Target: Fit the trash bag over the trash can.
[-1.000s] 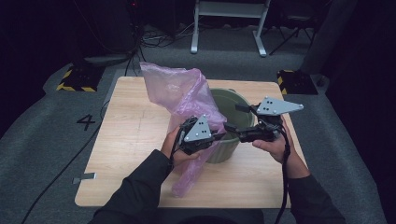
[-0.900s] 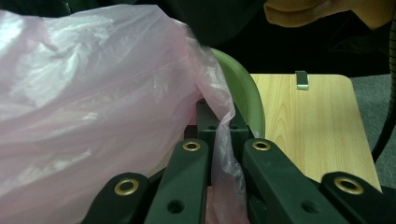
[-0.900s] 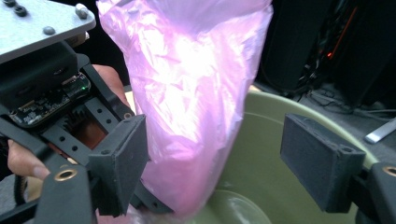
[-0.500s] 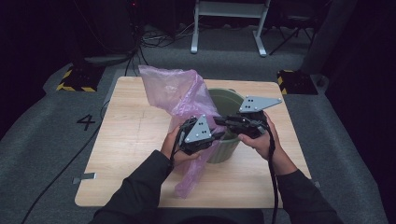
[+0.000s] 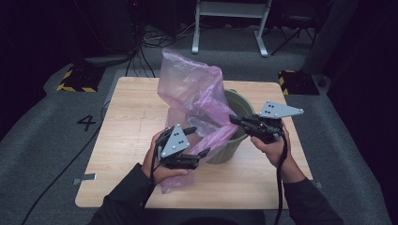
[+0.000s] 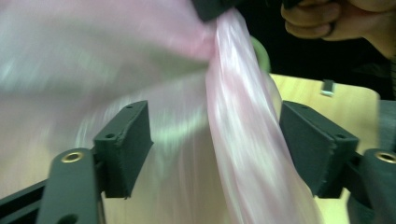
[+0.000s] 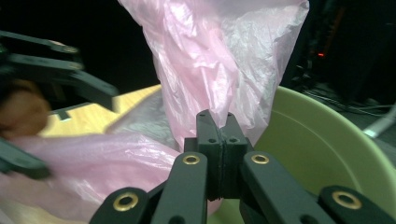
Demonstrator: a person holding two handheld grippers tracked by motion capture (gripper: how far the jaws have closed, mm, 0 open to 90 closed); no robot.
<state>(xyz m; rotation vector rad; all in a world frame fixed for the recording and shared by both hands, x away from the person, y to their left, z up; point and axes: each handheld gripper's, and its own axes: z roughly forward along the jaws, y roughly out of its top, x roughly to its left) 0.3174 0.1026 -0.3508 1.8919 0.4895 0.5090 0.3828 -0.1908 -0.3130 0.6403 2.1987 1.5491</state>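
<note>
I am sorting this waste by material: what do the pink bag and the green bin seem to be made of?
The translucent pink bag looks like thin plastic film: crinkled, glossy, and light passes through. The round pale green bin looks like moulded plastic, with a smooth, matte wall, though this is less certain.

A translucent pink plastic bag [image 5: 190,101] rises at centre frame above a pale green bucket [image 5: 234,133] on a light wooden table [image 5: 126,122]. Yellow-and-black hazard stripes [image 5: 75,82] mark the dark grey floor at left.
</note>
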